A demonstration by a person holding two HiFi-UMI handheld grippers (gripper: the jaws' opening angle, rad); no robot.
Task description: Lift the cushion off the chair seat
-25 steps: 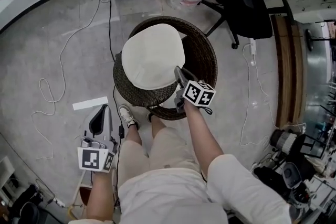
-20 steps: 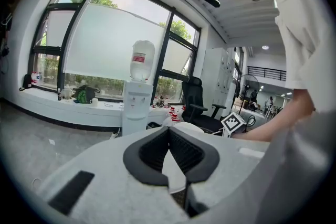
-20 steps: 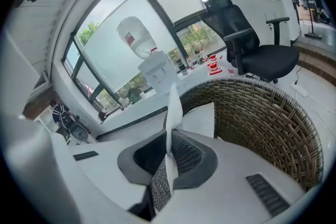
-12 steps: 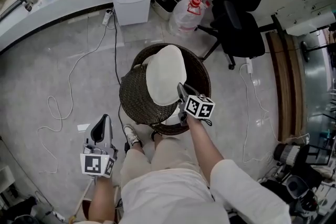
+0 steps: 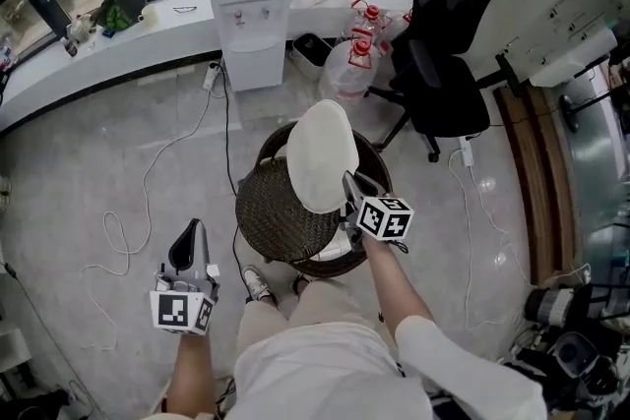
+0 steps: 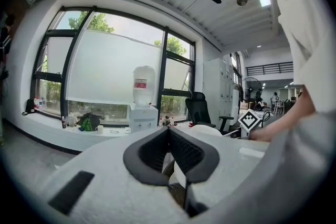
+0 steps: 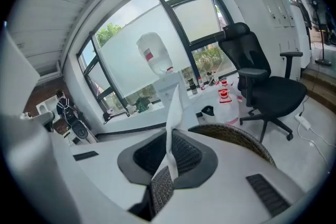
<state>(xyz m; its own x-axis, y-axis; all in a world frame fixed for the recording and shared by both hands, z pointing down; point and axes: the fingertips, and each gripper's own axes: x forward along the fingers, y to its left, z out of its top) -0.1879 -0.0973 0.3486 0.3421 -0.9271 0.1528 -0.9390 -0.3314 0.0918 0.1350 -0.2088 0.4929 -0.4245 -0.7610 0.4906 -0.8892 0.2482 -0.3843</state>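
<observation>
Now the cushion (image 5: pixel 321 155) stands tilted up on its edge over the wicker chair (image 5: pixel 285 216), where a second ago it lay flat and covered most of the seat; the woven seat shows bare on the chair's left and near side. My right gripper (image 5: pixel 352 184) is pressed together on the cushion's near edge, just above the chair's near-right rim, and its own view shows the white edge pinched thin between the pads. It has come up with the cushion since the earlier frame. The cushion's far edge reaches past the chair's back rim; whether any part still touches the chair I cannot tell. My left gripper (image 5: pixel 189 241) hangs well to the chair's near left, jaws closed tip to tip with nothing between them, as it was before. Left of the chair the floor (image 5: pixel 118 172) is open apart from loose cables (image 5: pixel 128 241). Behind the chair stand a water dispenser (image 5: pixel 246 25) and water jugs (image 5: pixel 352 64), with the white bench (image 5: pixel 118 44) along the window beyond them. A black office chair (image 5: pixel 443 64) sits close behind the wicker chair's right side.
</observation>
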